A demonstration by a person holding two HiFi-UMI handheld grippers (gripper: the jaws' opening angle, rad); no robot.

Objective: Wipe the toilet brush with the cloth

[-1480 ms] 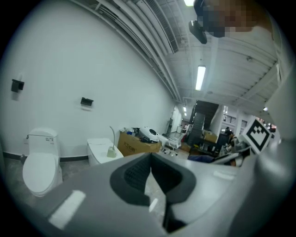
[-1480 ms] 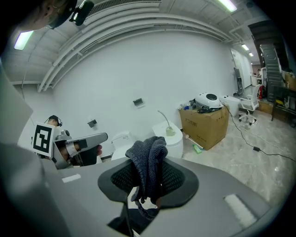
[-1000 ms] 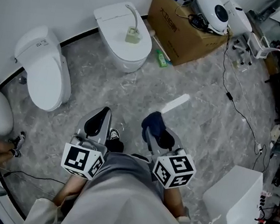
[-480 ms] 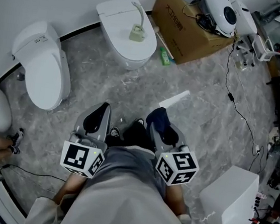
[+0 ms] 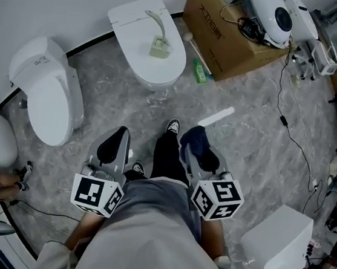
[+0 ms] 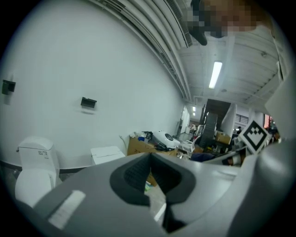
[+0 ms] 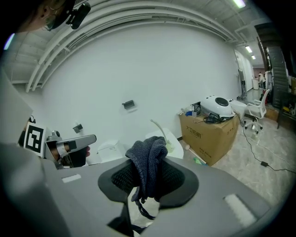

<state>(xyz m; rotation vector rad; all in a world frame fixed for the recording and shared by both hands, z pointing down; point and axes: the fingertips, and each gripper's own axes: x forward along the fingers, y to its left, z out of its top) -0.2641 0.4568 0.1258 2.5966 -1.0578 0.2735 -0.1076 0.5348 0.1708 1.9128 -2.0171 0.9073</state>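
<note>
The toilet brush, pale with a curved handle, lies on the closed lid of the white toilet at the top of the head view. In the right gripper view its handle shows beyond the jaws. My right gripper is shut on a dark blue cloth, which bunches up between the jaws and hangs from them. My left gripper is shut with nothing in it. Both grippers are held low near my body, well short of the toilet.
A second white toilet stands at the left. A cardboard box with white gear on top stands at the back right, a green bottle beside it. A white strip and a black cable lie on the floor. A white box stands at the right.
The view has shifted toward the toilet. A dark trouser leg and shoe have come forward between the two grippers. Both grippers keep their hold and stay shut.
</note>
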